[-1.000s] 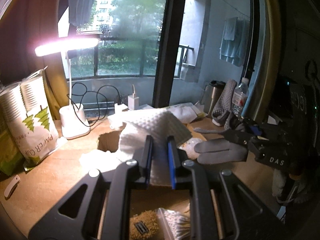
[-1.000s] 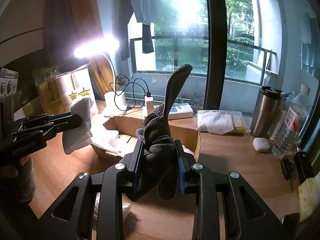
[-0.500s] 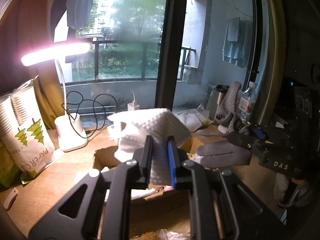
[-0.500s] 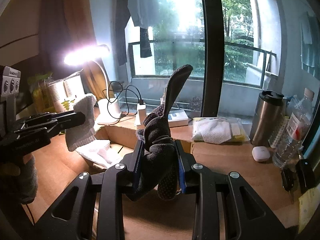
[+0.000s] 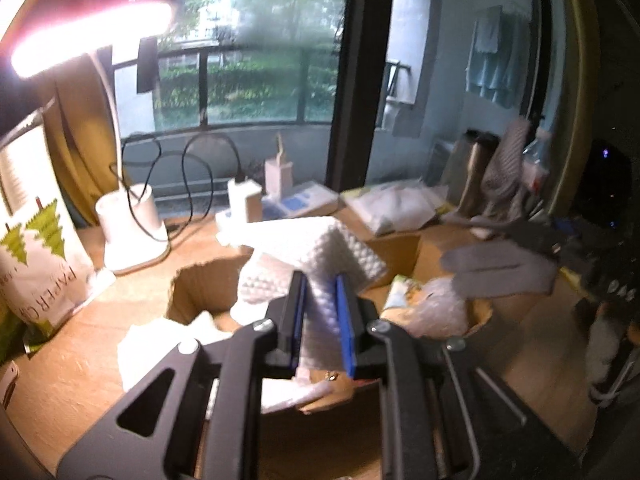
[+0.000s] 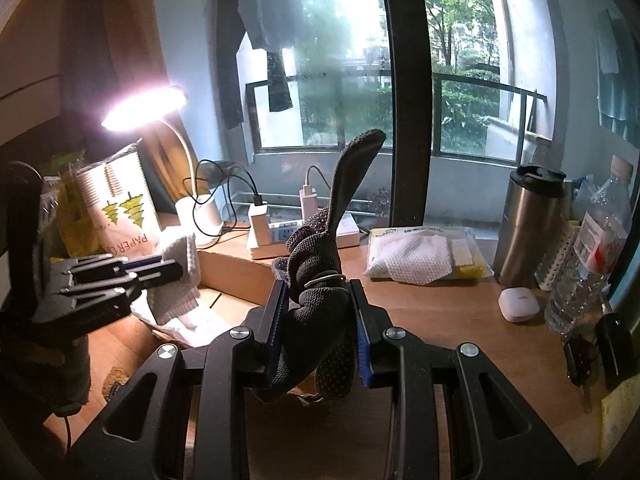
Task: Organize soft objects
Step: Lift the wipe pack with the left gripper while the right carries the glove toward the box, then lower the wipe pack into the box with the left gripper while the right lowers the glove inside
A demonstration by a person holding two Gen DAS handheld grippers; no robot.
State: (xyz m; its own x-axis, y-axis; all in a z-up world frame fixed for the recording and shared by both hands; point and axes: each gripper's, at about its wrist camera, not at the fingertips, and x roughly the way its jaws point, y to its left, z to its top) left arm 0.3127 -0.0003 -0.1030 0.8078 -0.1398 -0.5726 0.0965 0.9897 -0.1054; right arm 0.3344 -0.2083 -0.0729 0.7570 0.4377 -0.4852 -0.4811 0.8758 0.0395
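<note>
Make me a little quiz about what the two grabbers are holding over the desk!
1. True or false: the left gripper holds a white cloth.
2. What does the right gripper hold? A) a bottle B) a dark glove C) a cup
3. Fill in: below the cloth sits an open cardboard ___.

Key: 1 true. 2 B, the jaws are closed on it, one finger sticking up. 3 box.

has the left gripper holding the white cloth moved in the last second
Yes. In the right wrist view the left gripper with the white cloth has drifted right and down, closer to the white lamp base.
</note>
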